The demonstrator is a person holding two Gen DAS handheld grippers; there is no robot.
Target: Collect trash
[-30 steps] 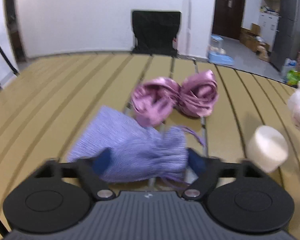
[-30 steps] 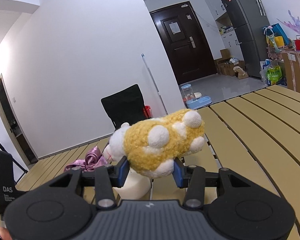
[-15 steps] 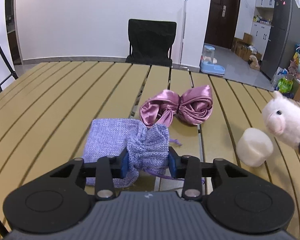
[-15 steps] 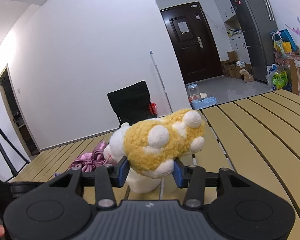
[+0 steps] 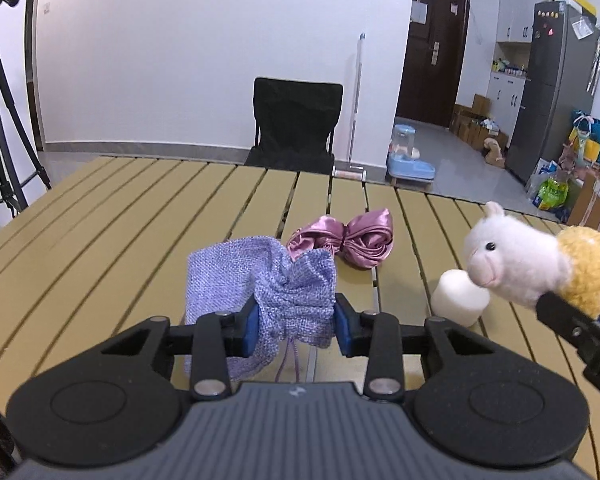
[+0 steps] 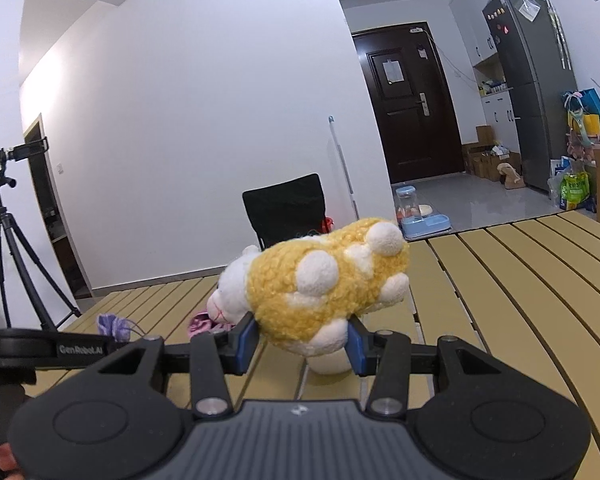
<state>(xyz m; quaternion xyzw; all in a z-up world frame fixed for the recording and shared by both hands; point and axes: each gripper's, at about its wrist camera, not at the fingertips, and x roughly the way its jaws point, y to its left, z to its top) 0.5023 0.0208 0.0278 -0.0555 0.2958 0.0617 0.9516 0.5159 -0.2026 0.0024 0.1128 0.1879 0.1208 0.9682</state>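
I read both feeds as evenly lit from indoor light overhead, soft faint shadows on the worktop (image 5: 100, 240), mild glare on the white wall (image 6: 204, 128), strong fisheye bending with dark vignette in the corners, focus crisp at centre, slight softness on the purple pouch (image 5: 260, 280).

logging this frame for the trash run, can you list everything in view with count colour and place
drawstring pouch: 1, lilac, pinched in the left tool
plush sheep: 1, yellow and white, clamped in the right tool
satin pouch: 1, pink, on the table, beyond the lilac one
round block: 1, cream, on the table, under the sheep's head
slatted table: 1, tan
chair: 1, black, far table edge
tripod: 1, black, left
fridge: 1, grey, right
left tool: shut on the pouch
right tool: shut on the sheep
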